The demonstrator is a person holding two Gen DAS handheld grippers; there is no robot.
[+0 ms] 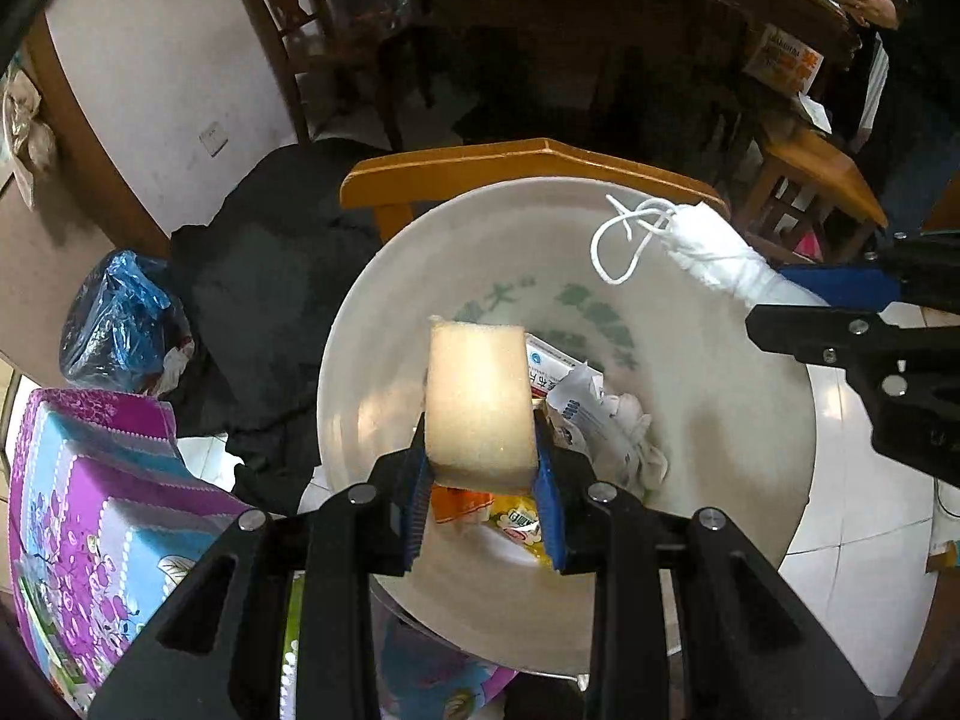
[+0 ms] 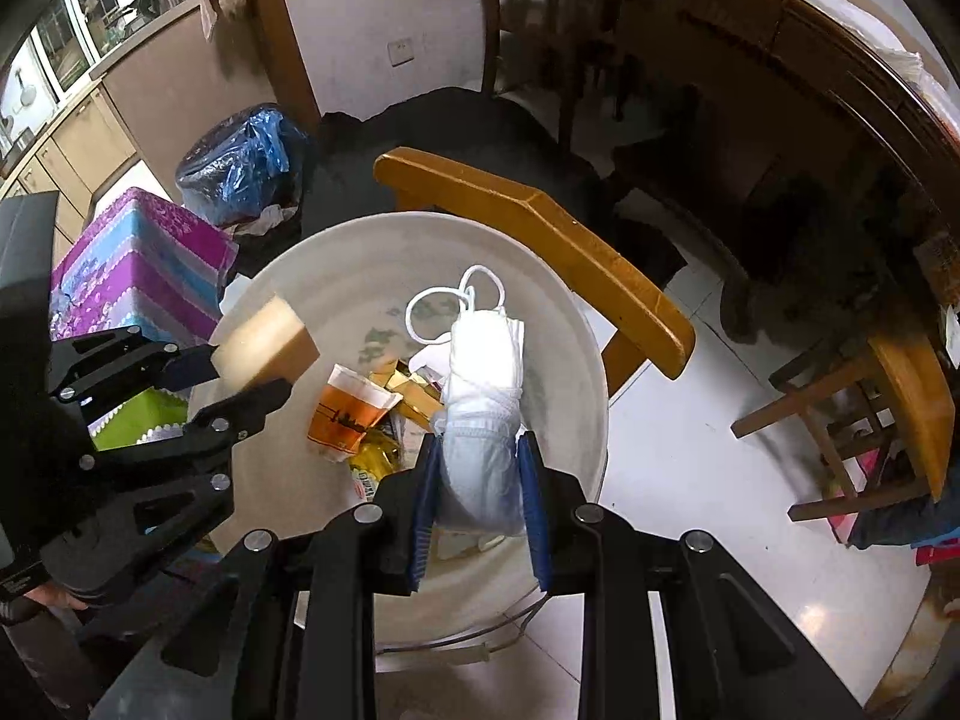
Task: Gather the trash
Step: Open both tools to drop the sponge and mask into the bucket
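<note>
A: Left to right, please. What sits at the far left?

B: A purple and blue patterned box (image 1: 90, 516), with a bin lined in a blue bag (image 1: 114, 324) behind it. Both stand beside the white basin (image 1: 384, 312), not touching it as far as the left wrist view shows.

A: Left gripper?

B: The left gripper (image 1: 483, 504) points steeply down over the basin. Its jaws are clamped on a pale yellow sponge (image 1: 477, 402), blue pads pressing both sides. The sponge sticks up past the fingertips, held above the basin floor.

A: Contents of the basin?

B: An orange paper cup (image 2: 348, 414) on its side, yellow wrappers (image 2: 375, 459), gold foil pieces (image 2: 414, 390), a small printed box (image 1: 549, 369) and crumpled white paper (image 1: 624, 432). The lettering is too blurred to read.

A: Right gripper?

B: The right gripper (image 2: 480, 492) also aims down over the basin, to the right of the sponge. Its jaws are closed tight on a rolled white face mask (image 2: 483, 396), whose ear loops (image 2: 444, 306) trail from the far end. The mask hangs above the trash; probably not touching it, though the view is poor there.

A: Beyond that?

B: A wooden chair back (image 2: 540, 246) curves behind the basin, and a wooden stool (image 2: 888, 414) stands on white floor tiles (image 2: 690, 468) at the far right.
</note>
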